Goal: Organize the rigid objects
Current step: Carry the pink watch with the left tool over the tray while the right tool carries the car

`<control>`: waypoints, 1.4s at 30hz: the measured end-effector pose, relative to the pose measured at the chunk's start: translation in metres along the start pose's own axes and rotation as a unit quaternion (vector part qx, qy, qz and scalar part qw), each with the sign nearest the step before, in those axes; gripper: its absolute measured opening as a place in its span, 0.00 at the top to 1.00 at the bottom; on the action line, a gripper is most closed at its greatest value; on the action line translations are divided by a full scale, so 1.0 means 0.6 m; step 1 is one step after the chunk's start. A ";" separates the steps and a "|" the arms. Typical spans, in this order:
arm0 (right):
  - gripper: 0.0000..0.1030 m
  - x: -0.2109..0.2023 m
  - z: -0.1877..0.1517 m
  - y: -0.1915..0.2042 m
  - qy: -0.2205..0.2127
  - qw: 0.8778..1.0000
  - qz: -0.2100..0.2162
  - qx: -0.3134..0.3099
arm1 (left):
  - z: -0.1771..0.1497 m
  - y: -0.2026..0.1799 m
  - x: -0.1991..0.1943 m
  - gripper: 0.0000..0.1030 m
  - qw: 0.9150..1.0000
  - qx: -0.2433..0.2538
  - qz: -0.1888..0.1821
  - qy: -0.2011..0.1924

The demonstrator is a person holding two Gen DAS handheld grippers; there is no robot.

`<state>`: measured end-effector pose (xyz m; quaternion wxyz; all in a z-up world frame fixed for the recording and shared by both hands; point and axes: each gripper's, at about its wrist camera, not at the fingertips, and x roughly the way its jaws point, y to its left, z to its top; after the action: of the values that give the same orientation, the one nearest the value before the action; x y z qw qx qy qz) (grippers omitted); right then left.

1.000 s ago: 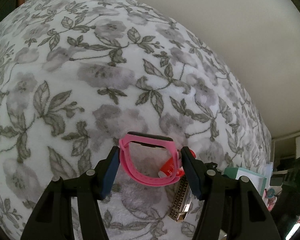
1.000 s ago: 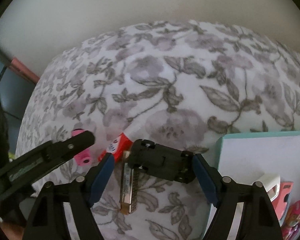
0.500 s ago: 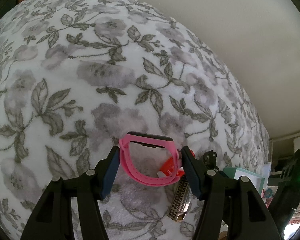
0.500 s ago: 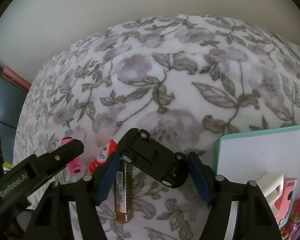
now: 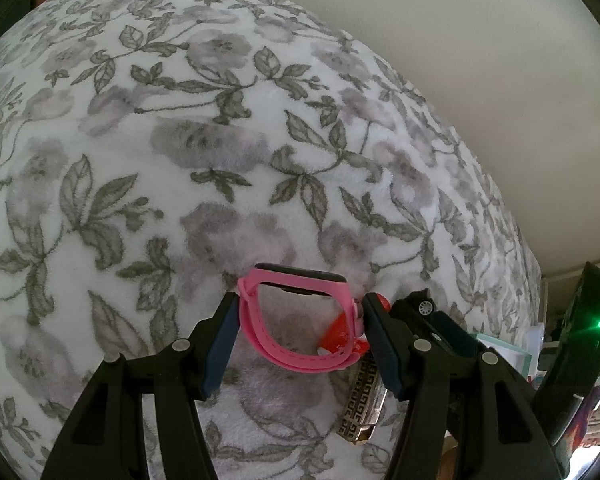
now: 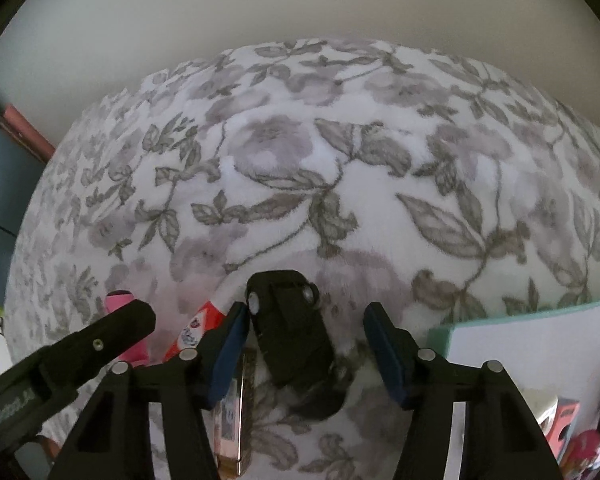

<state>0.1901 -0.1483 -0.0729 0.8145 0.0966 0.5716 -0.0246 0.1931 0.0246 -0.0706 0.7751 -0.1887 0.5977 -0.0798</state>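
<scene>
My left gripper [image 5: 298, 316] is shut on a pink wristwatch [image 5: 296, 320] and holds it just above the floral blanket [image 5: 180, 160]. My right gripper [image 6: 304, 324] is open. A black toy car [image 6: 292, 328] lies upside down on the blanket between its fingers, close against the left finger [image 6: 228, 344] and apart from the right one. A red-and-white tube [image 6: 196, 328] and a gold patterned lighter [image 5: 360, 404] lie side by side on the blanket. The left gripper's finger [image 6: 80, 352] shows in the right wrist view.
A teal-edged white tray [image 6: 520, 344] sits at the right and holds several small pink and white items [image 6: 564, 420]. A pale wall [image 6: 300, 0] stands behind the blanket. Dark furniture [image 6: 4, 184] is at the far left.
The right gripper has opened and the black toy car has dropped out, now lying on the blanket between the fingers. The left gripper keeps holding the watch.
</scene>
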 end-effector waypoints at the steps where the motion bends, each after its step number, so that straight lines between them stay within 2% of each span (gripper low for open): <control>1: 0.44 0.002 0.001 0.005 -0.001 1.000 -0.009 -0.008 | 0.000 0.000 0.001 0.39 1.000 0.000 0.001 0.001; 3: 0.48 0.004 0.000 0.011 -0.002 1.000 -0.022 -0.021 | 0.000 0.001 0.003 0.39 1.000 -0.001 0.002 0.002; 5: 0.57 0.004 -0.004 0.011 -0.007 0.999 -0.031 -0.027 | -0.001 0.001 0.004 0.39 1.000 0.000 0.004 0.004; 8: 0.64 -0.003 -0.015 0.000 -0.008 0.999 -0.026 -0.017 | -0.002 -0.002 0.008 0.39 1.000 0.003 0.008 0.007; 16: 0.65 -0.022 -0.055 -0.010 -0.015 1.000 -0.020 -0.016 | -0.006 -0.009 0.008 0.39 1.000 0.015 0.015 0.005; 21: 0.65 -0.049 -0.073 -0.035 -0.028 0.999 0.028 0.031 | -0.004 -0.017 -0.006 0.39 0.999 0.022 0.022 -0.011; 27: 0.65 -0.095 -0.081 -0.062 -0.057 0.995 0.056 0.054 | -0.002 -0.049 -0.033 0.39 0.998 0.047 0.031 -0.038; 35: 0.65 -0.154 -0.079 -0.105 -0.089 0.990 0.077 0.083 | -0.011 -0.107 -0.069 0.39 0.996 0.065 -0.013 -0.062; 42: 0.65 -0.194 -0.078 -0.162 -0.103 0.985 0.082 0.111 | -0.038 -0.162 -0.097 0.39 0.993 0.093 -0.024 -0.074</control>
<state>0.0916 -0.2431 0.0082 0.8522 0.2303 0.4687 -0.0307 0.1653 -0.0484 0.0145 0.8291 -0.1355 0.5241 -0.1396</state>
